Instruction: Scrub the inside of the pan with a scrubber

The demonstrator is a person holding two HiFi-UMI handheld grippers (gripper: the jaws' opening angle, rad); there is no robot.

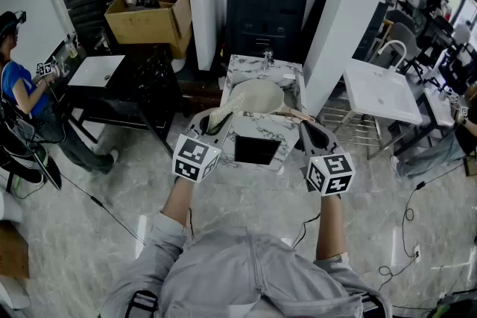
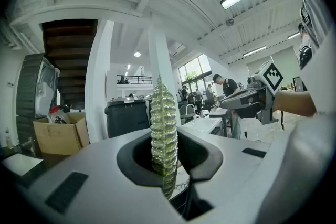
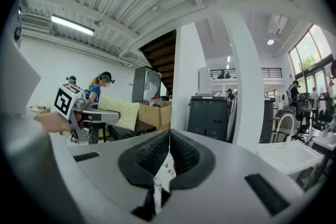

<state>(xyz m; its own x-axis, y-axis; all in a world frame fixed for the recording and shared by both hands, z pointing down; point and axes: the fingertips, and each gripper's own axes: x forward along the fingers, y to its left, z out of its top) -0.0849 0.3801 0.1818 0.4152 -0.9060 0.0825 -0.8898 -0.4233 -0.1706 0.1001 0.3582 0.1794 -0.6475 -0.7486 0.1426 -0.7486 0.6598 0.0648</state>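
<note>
A pale round pan point(image 1: 259, 96) sits on the marble sink counter point(image 1: 289, 149), its handle point(image 1: 297, 114) pointing right. My left gripper point(image 1: 216, 121) is shut on a yellow-green ribbed scrubber point(image 1: 223, 114), held at the pan's left rim. The left gripper view shows the scrubber point(image 2: 164, 128) edge-on and upright between the pads. My right gripper point(image 1: 307, 129) hovers just right of the handle. In the right gripper view its ribbed pads point(image 3: 157, 152) are pressed together with nothing between them. That view also shows the left gripper point(image 3: 107, 115) with the scrubber point(image 3: 119, 112). Both gripper cameras look level, over the pan.
A faucet point(image 1: 267, 58) stands behind the pan and a dark square opening point(image 1: 257, 150) lies in the counter's front. A black bin point(image 1: 268, 0) and white pillars stand behind. A cardboard box point(image 1: 153, 11) and black table point(image 1: 127, 82) are left, a white basin point(image 1: 380, 93) right. A person point(image 1: 19, 86) sits far left.
</note>
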